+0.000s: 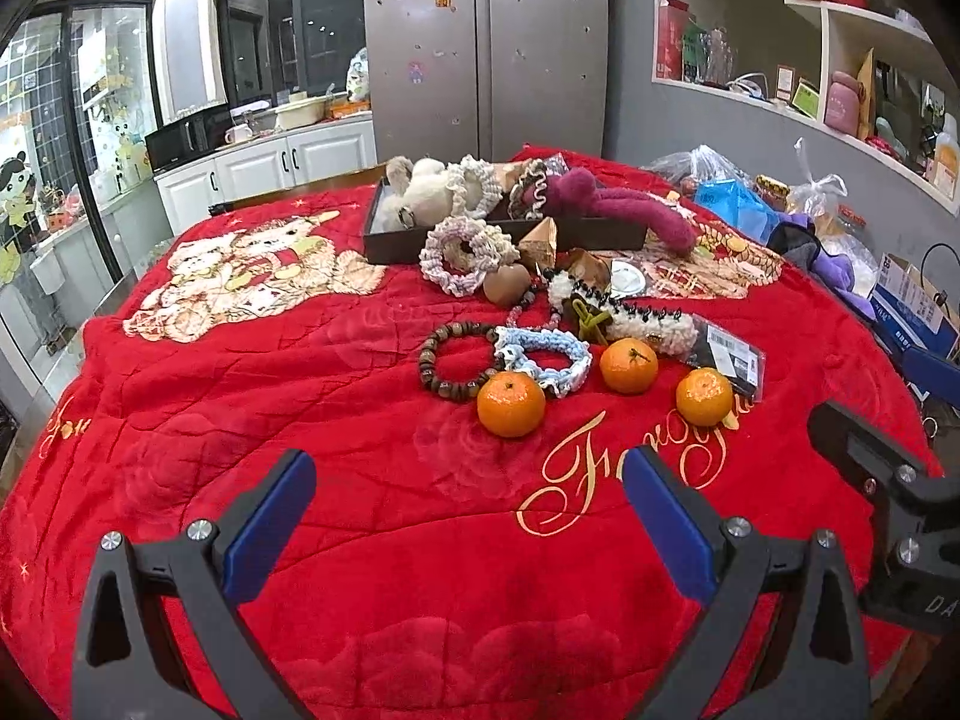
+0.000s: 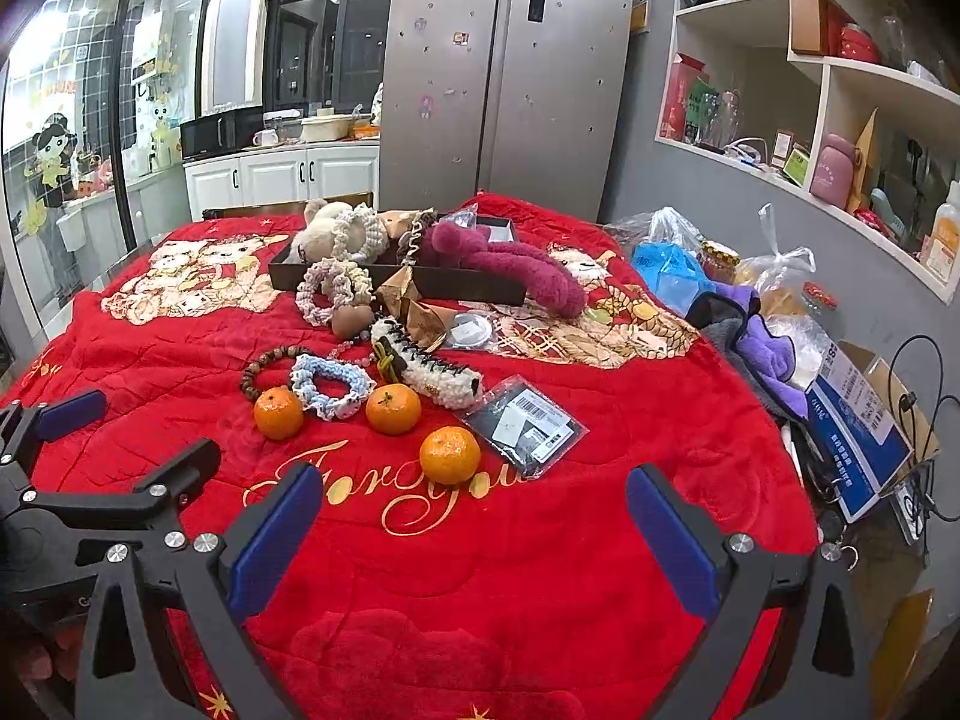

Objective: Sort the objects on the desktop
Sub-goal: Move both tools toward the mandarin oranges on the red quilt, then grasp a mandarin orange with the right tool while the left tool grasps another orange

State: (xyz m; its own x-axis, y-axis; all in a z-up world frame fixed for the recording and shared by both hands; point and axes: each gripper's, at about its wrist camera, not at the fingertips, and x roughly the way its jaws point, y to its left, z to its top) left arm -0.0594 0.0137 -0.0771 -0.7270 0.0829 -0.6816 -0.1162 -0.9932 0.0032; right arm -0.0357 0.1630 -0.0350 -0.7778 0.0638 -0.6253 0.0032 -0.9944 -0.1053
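Little sorting appeared done: both the left gripper (image 1: 468, 516) and right gripper (image 2: 474, 534) were held spread and empty, with three oranges (image 1: 510, 404), bracelets and scrunchies scattered ahead, the dark tray (image 1: 384, 240) beyond them.

red blanket (image 1: 300, 420) with gold script, orange tangerines (image 1: 510, 404), maroon plush (image 1: 624, 210)

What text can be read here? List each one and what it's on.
"For You": gold script on the red blanket, partly hidden by a mandarin.
Barcode label on the dark packet: too small to read.
Blue and white box: print blurred.
Fridge stickers and shelf items: unreadable.
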